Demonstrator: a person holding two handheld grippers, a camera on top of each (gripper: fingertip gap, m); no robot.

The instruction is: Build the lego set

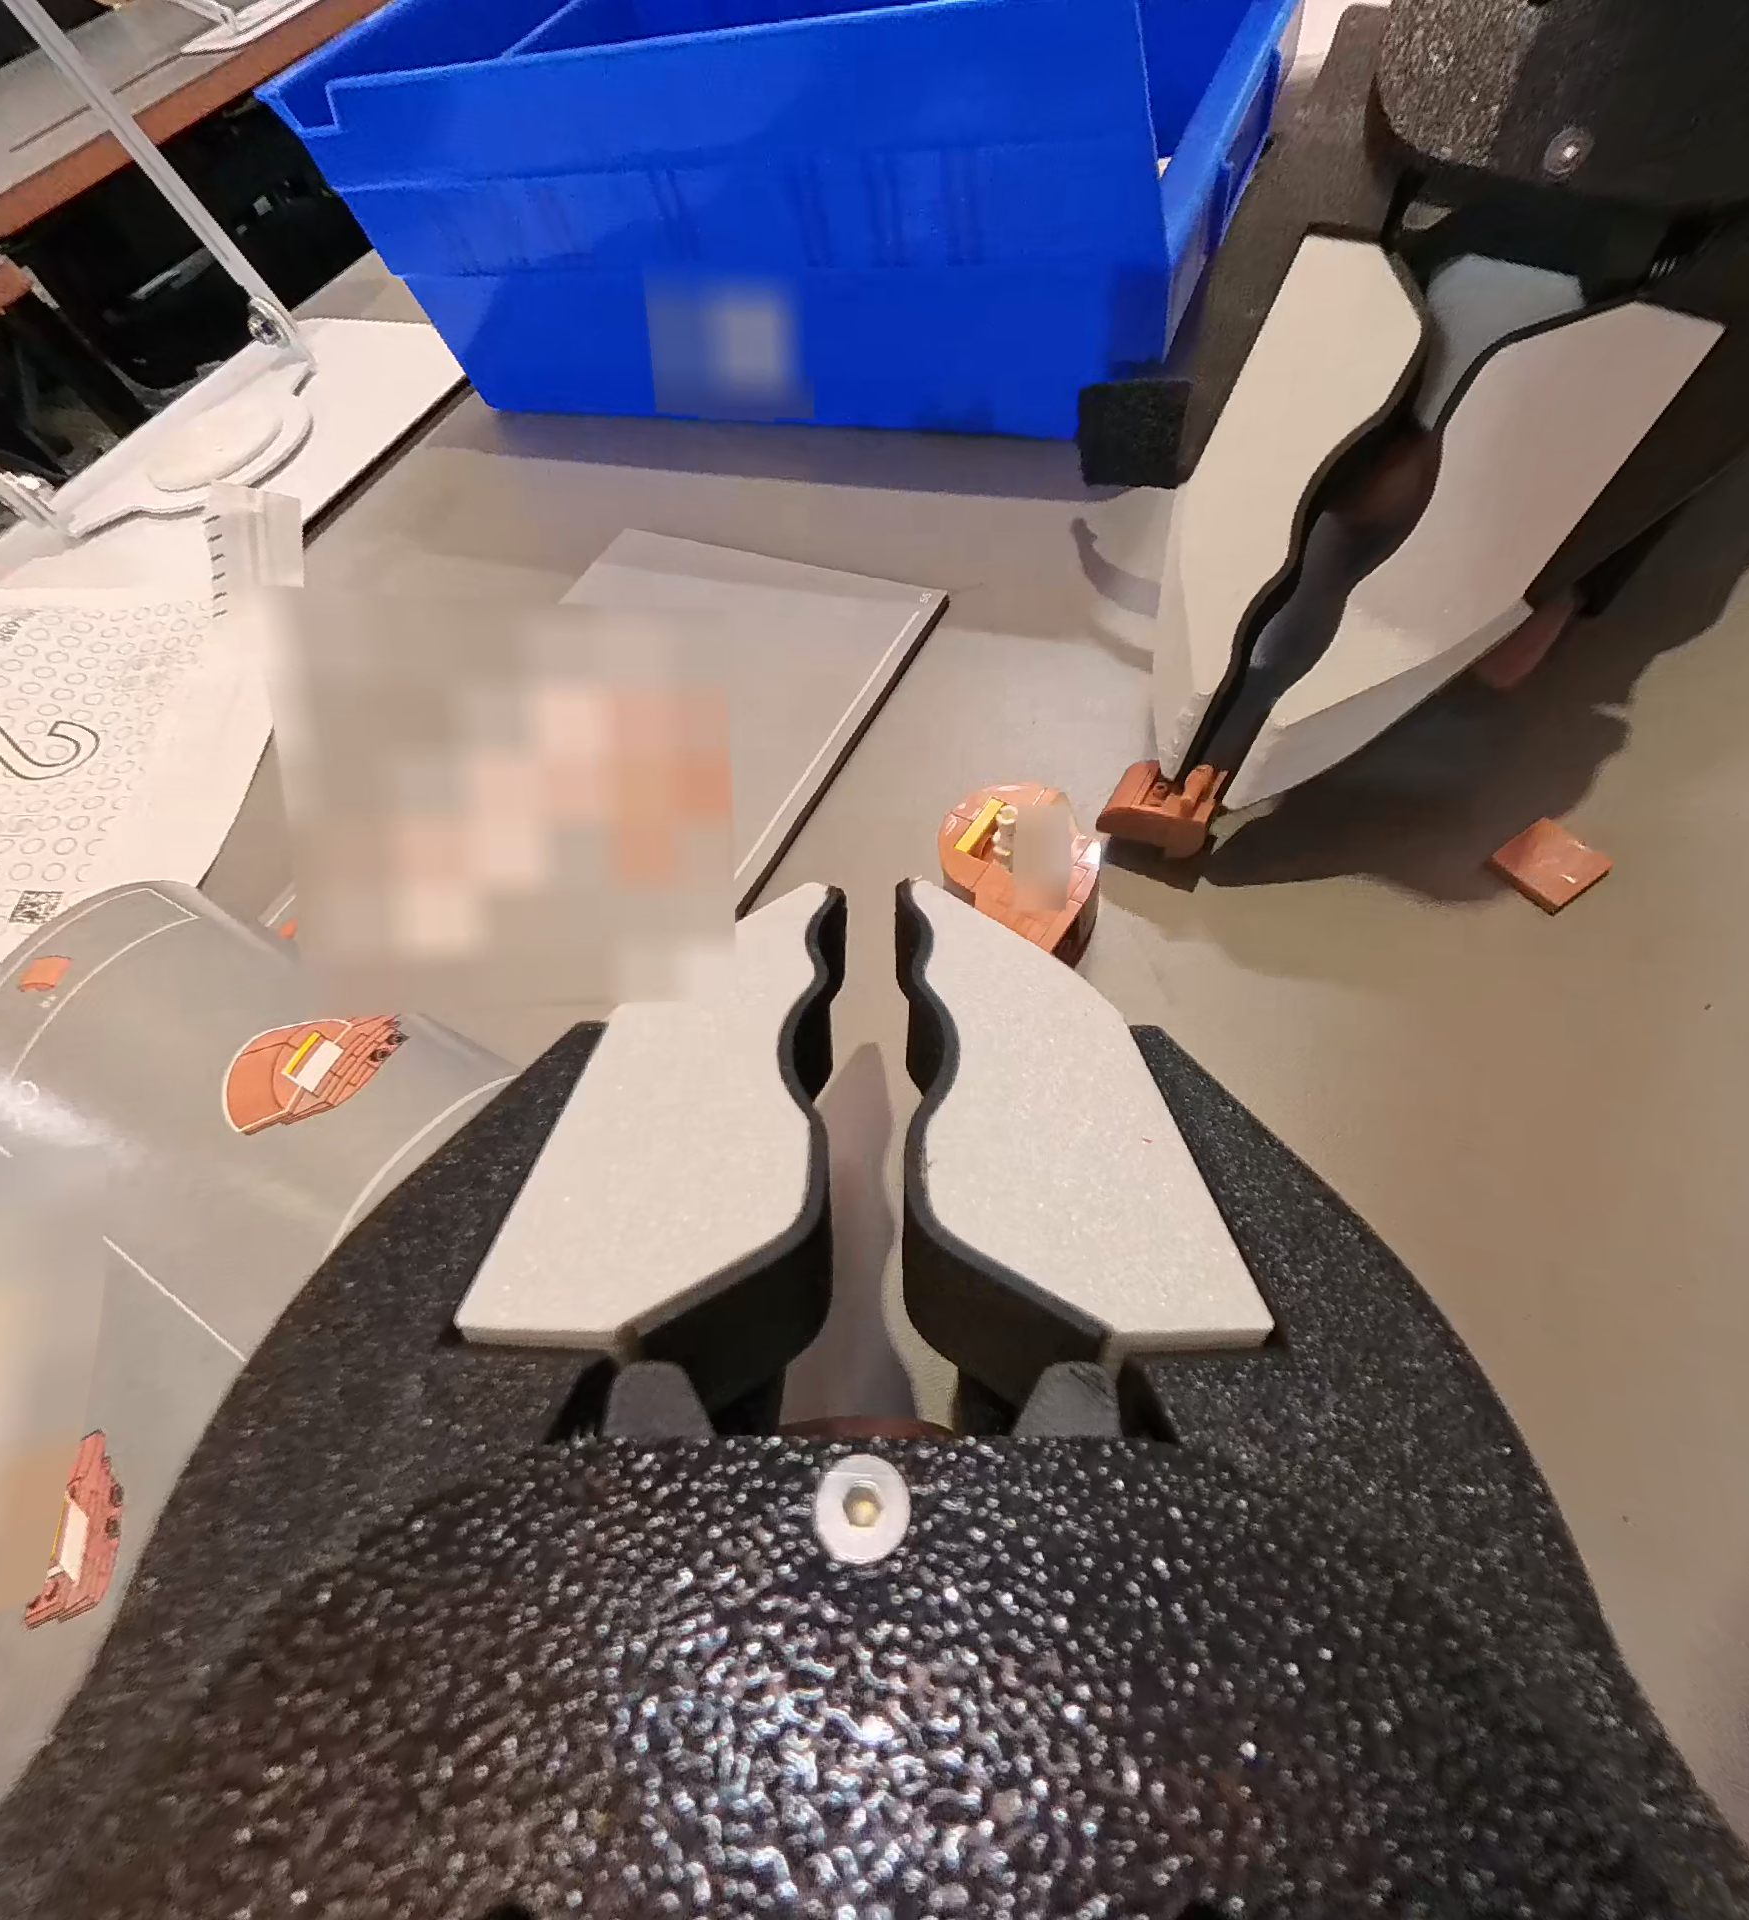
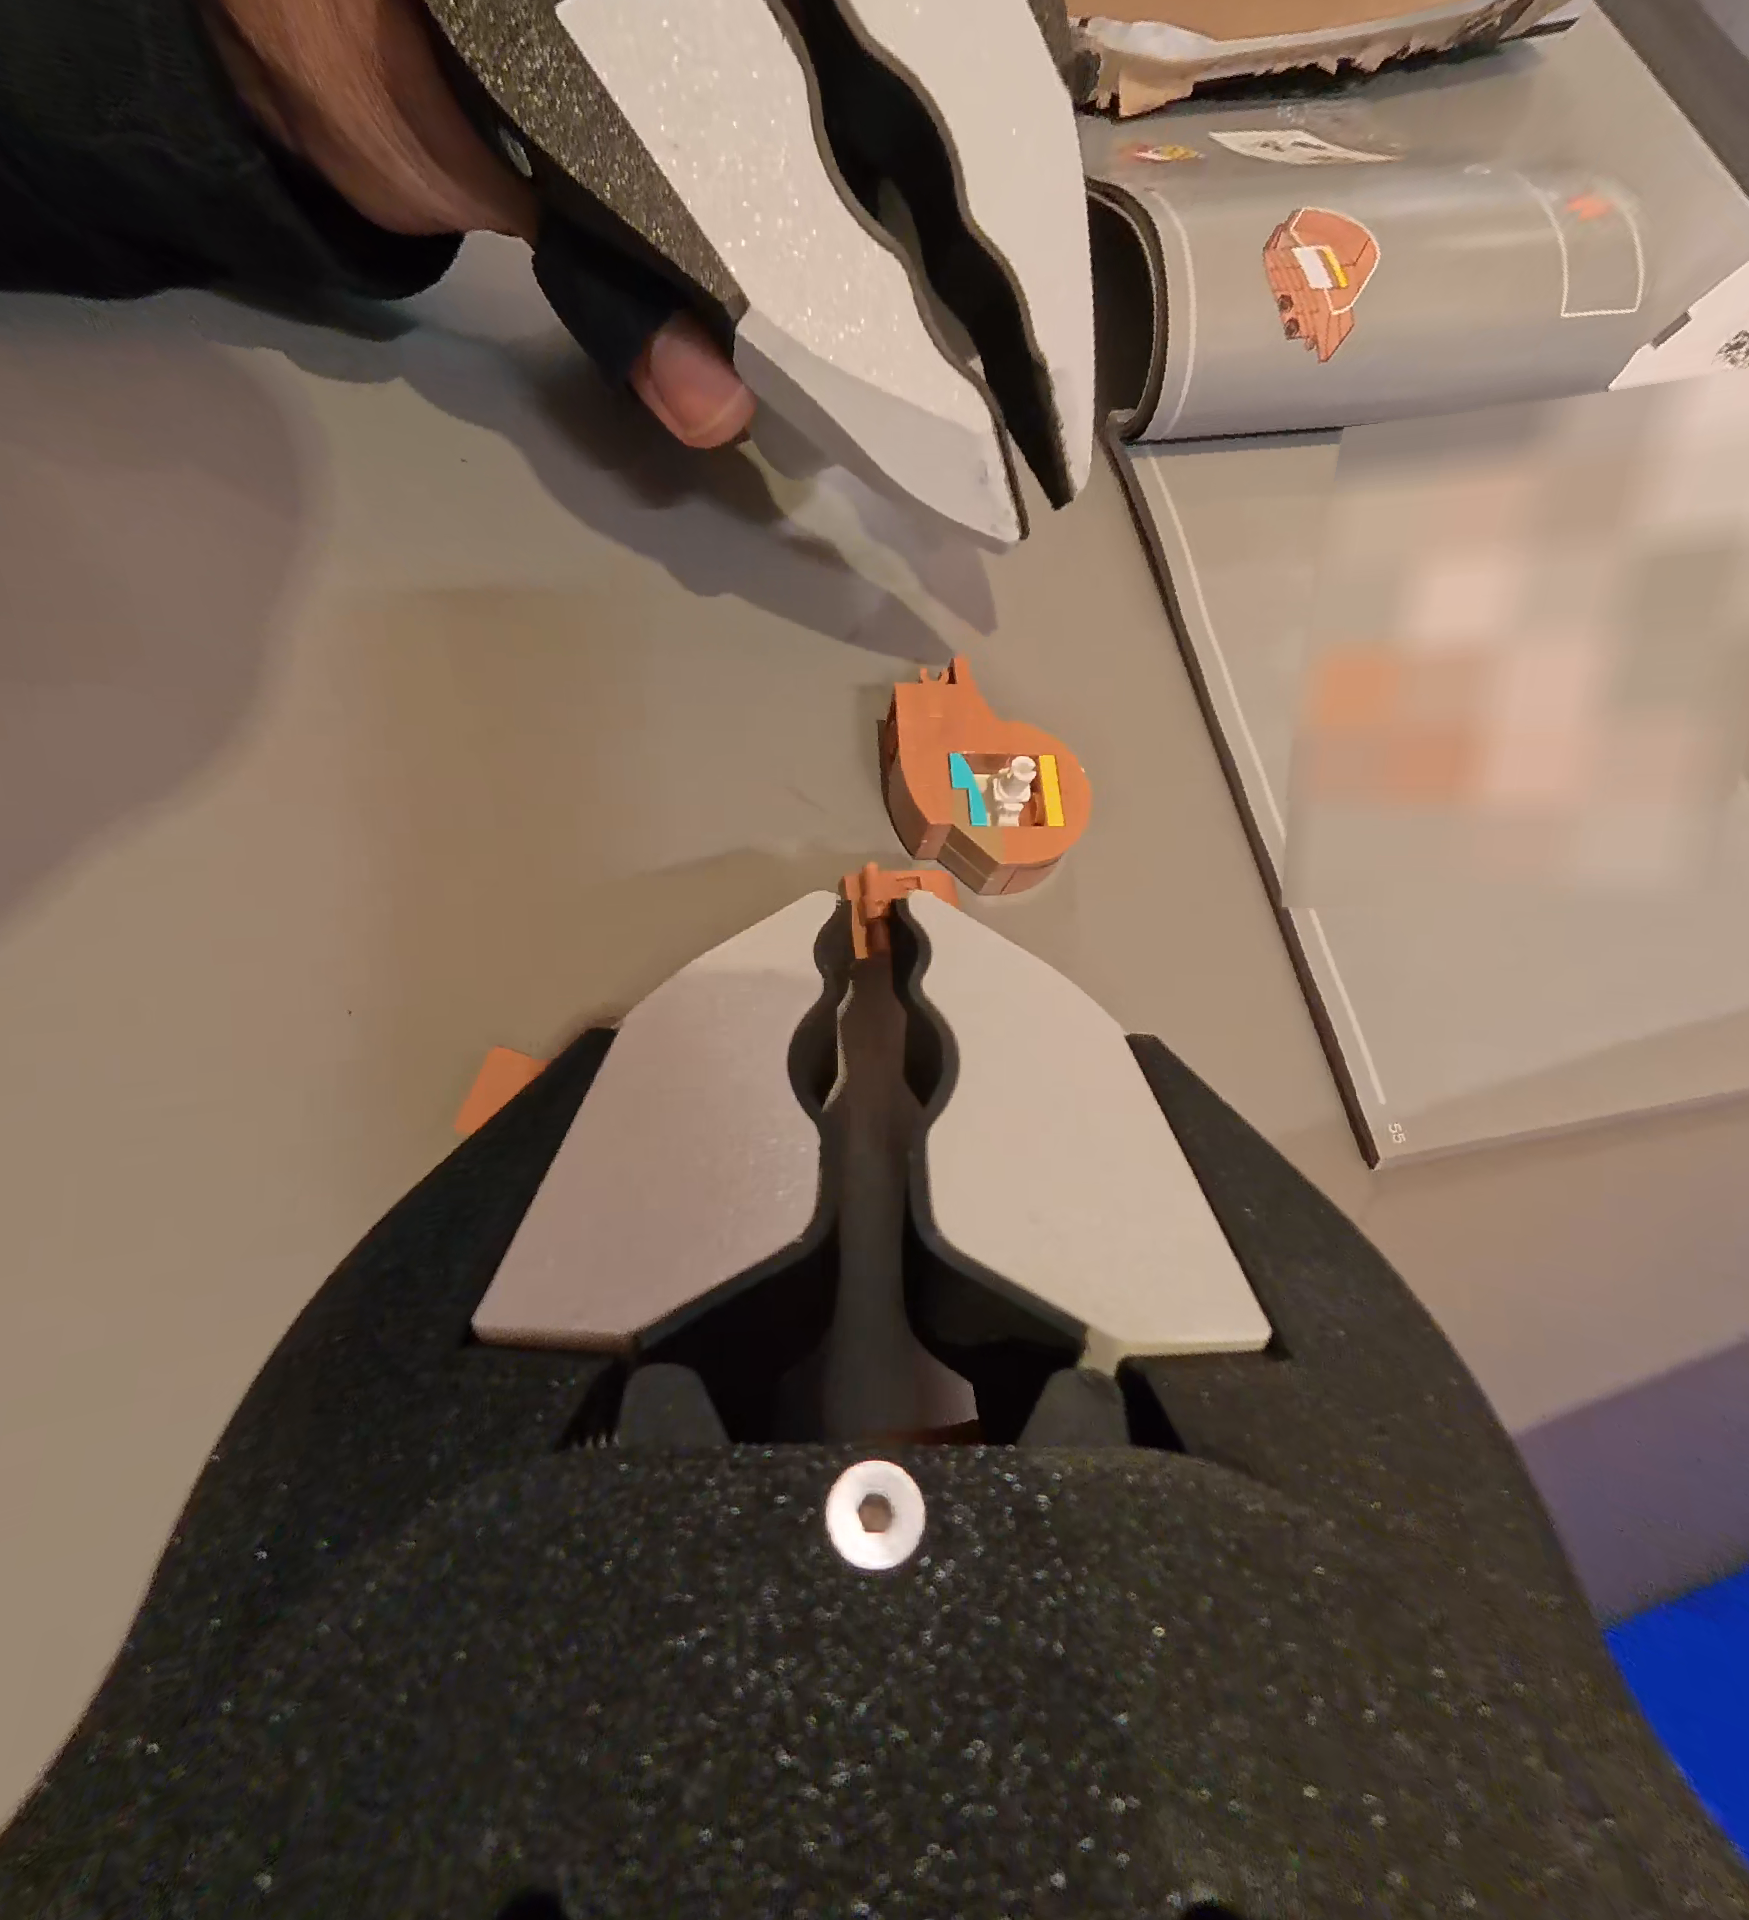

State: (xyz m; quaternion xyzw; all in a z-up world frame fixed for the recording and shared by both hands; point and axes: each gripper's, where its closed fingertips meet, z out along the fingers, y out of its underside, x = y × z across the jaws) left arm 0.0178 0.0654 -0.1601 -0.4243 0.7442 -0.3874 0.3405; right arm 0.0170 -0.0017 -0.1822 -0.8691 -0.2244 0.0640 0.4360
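Note:
My right gripper (image 2: 875,920) is shut on a small brown brick piece (image 2: 880,899), pinched at the very fingertips. The left wrist view shows this too: the right gripper (image 1: 1202,774) points down and holds the brown piece (image 1: 1156,808) low over the grey table. A round brown brick build (image 2: 984,790) with a white post, a yellow strip and a teal strip stands just beyond the piece, apart from it. My left gripper (image 1: 870,899) has a narrow gap between its fingertips with nothing in it. It hovers next to the build (image 1: 1021,862).
A flat brown tile (image 1: 1550,864) lies on the table right of the held piece. A blue bin (image 1: 766,208) stands at the back. An open instruction booklet (image 1: 776,665) and a paper bag (image 1: 39,748) lie on the left. A gloved hand (image 2: 683,384) holds the left gripper. The gap from one gripper's tips to the other's is roughly 8 cm.

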